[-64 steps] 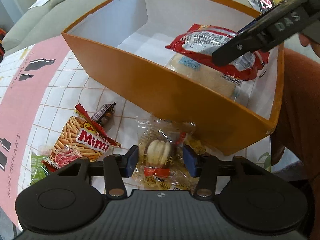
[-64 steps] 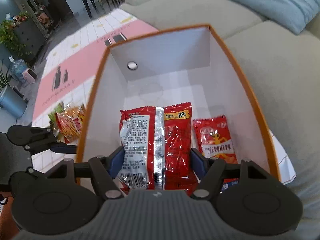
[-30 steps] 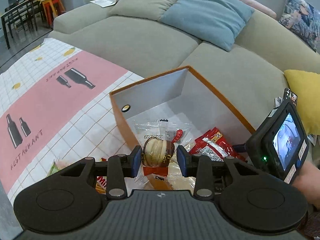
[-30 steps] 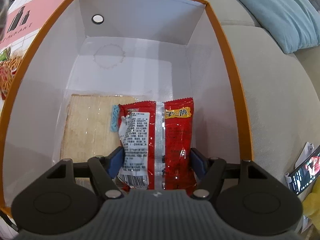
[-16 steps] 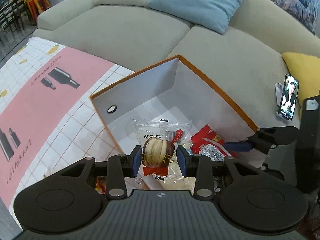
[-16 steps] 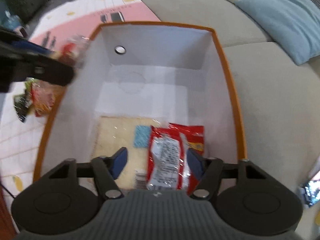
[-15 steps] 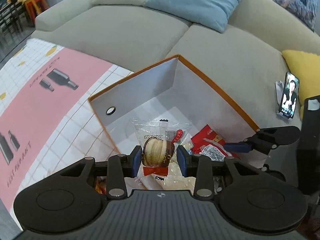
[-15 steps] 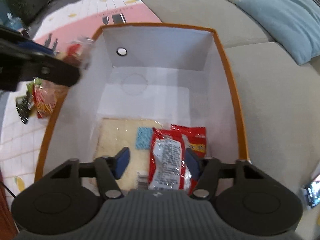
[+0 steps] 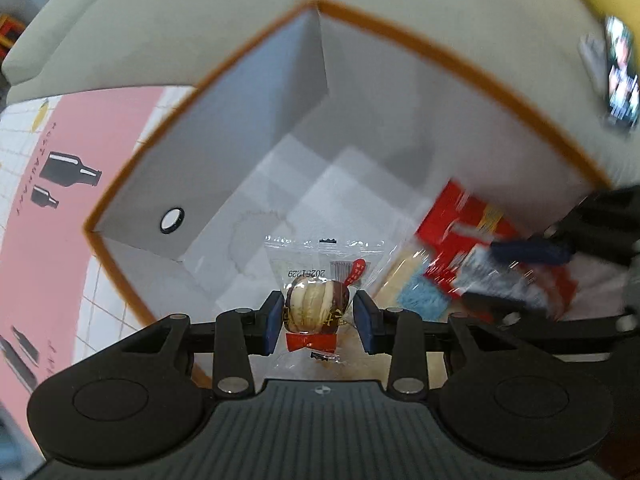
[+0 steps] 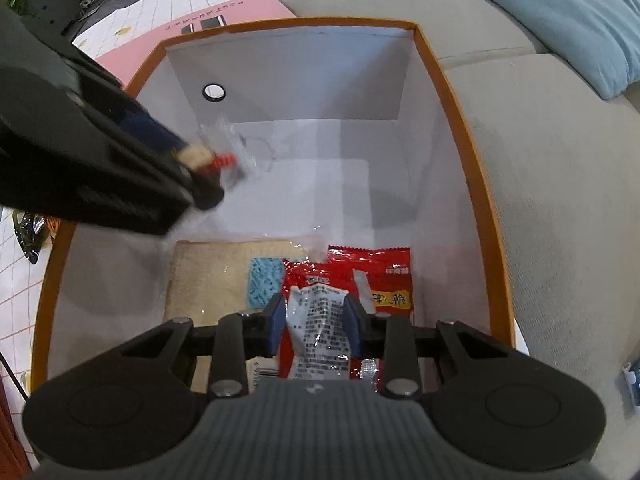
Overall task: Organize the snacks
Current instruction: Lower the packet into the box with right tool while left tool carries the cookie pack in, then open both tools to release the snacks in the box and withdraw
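The left gripper (image 9: 316,322) pinches a clear-wrapped pastry (image 9: 314,308) over the orange box (image 9: 208,80). The right gripper (image 10: 314,326) squeezes a red packet (image 10: 320,328) low inside the box; beyond its jaws, a tan packet (image 10: 208,276) is partly hidden, its label blurred.

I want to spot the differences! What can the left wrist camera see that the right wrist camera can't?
Only the left wrist view shows the date printed on the clear-wrapped round pastry and a phone on the sofa. Only the right wrist view shows the light blue cushion and the print on the crumpled red foil snack packet in the right gripper. Both show the orange white-lined box, its round wall hole and the flat beige packet.
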`<move>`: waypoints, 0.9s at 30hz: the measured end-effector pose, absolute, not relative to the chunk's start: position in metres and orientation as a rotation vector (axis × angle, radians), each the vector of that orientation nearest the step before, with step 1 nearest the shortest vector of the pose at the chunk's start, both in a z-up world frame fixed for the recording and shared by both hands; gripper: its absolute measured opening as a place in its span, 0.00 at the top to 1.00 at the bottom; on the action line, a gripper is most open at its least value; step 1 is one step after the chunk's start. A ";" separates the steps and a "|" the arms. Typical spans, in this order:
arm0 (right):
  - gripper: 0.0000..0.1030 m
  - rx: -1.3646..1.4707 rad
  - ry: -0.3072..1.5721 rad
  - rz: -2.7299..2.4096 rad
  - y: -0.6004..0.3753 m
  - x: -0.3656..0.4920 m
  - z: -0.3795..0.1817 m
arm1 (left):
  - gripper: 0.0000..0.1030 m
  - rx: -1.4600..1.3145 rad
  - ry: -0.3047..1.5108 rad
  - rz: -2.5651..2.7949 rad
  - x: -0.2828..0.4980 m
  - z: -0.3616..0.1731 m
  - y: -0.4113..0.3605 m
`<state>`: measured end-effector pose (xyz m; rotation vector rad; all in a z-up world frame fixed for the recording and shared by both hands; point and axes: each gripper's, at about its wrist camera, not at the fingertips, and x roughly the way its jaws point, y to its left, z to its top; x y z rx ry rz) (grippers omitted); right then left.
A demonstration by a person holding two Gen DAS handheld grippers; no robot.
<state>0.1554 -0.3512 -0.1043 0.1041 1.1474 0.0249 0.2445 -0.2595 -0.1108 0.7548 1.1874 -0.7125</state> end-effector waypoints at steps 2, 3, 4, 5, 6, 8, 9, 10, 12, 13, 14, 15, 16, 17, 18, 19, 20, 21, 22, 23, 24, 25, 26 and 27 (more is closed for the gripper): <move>0.70 0.109 1.145 0.023 -0.352 0.155 -0.104 | 0.59 0.833 1.210 -0.697 0.244 -0.123 -0.265; 0.70 0.110 1.144 0.022 -0.353 0.155 -0.104 | 0.59 0.851 1.225 -0.689 0.245 -0.128 -0.267; 0.70 0.111 1.142 0.021 -0.353 0.155 -0.105 | 0.59 0.864 1.232 -0.679 0.246 -0.131 -0.268; 0.70 0.111 1.142 0.022 -0.354 0.156 -0.105 | 0.59 0.882 1.233 -0.669 0.246 -0.135 -0.268; 0.69 0.108 1.142 0.022 -0.353 0.156 -0.105 | 0.56 0.903 1.235 -0.655 0.246 -0.138 -0.268; 0.69 0.102 1.147 0.021 -0.354 0.155 -0.106 | 0.54 0.916 1.234 -0.653 0.245 -0.139 -0.267; 0.69 0.101 1.146 0.024 -0.355 0.155 -0.106 | 0.53 0.922 1.232 -0.655 0.244 -0.139 -0.266; 0.69 0.100 1.149 0.025 -0.355 0.154 -0.106 | 0.52 0.927 1.228 -0.654 0.244 -0.139 -0.266; 0.69 0.104 1.153 0.022 -0.356 0.154 -0.106 | 0.51 0.933 1.227 -0.656 0.242 -0.138 -0.265; 0.69 0.103 1.156 0.020 -0.356 0.154 -0.106 | 0.51 0.938 1.223 -0.663 0.240 -0.138 -0.264; 0.69 0.100 1.160 0.017 -0.355 0.155 -0.106 | 0.51 0.944 1.219 -0.668 0.238 -0.137 -0.264; 0.69 0.098 1.162 0.014 -0.354 0.155 -0.106 | 0.49 0.946 1.217 -0.670 0.238 -0.136 -0.264; 0.68 0.097 1.162 0.012 -0.354 0.156 -0.106 | 0.49 0.941 1.210 -0.668 0.237 -0.135 -0.263; 0.66 0.093 1.161 0.012 -0.353 0.156 -0.106 | 0.48 0.933 1.196 -0.673 0.237 -0.133 -0.263; 0.64 0.091 1.161 0.017 -0.352 0.157 -0.107 | 0.44 0.922 1.172 -0.679 0.235 -0.130 -0.262; 0.60 0.097 1.161 0.025 -0.351 0.157 -0.107 | 0.38 0.913 1.153 -0.686 0.234 -0.126 -0.260; 0.59 0.100 1.162 0.025 -0.351 0.158 -0.107 | 0.34 0.907 1.137 -0.692 0.232 -0.123 -0.259; 0.59 0.097 1.163 0.022 -0.351 0.157 -0.106 | 0.27 0.902 1.124 -0.692 0.229 -0.118 -0.258; 0.58 0.094 1.166 0.020 -0.350 0.157 -0.105 | 0.27 0.897 1.109 -0.690 0.227 -0.114 -0.256; 0.56 0.098 1.169 0.018 -0.349 0.156 -0.104 | 0.27 0.891 1.097 -0.687 0.224 -0.108 -0.255; 0.55 0.109 1.167 0.016 -0.349 0.155 -0.102 | 0.27 0.879 1.085 -0.682 0.222 -0.103 -0.253; 0.51 0.122 1.164 0.015 -0.349 0.154 -0.100 | 0.27 0.865 1.076 -0.676 0.220 -0.097 -0.251; 0.49 0.135 1.159 0.013 -0.349 0.152 -0.098 | 0.27 0.842 1.065 -0.669 0.217 -0.090 -0.246; 0.48 0.142 1.153 0.009 -0.348 0.150 -0.095 | 0.27 0.822 1.056 -0.666 0.216 -0.085 -0.244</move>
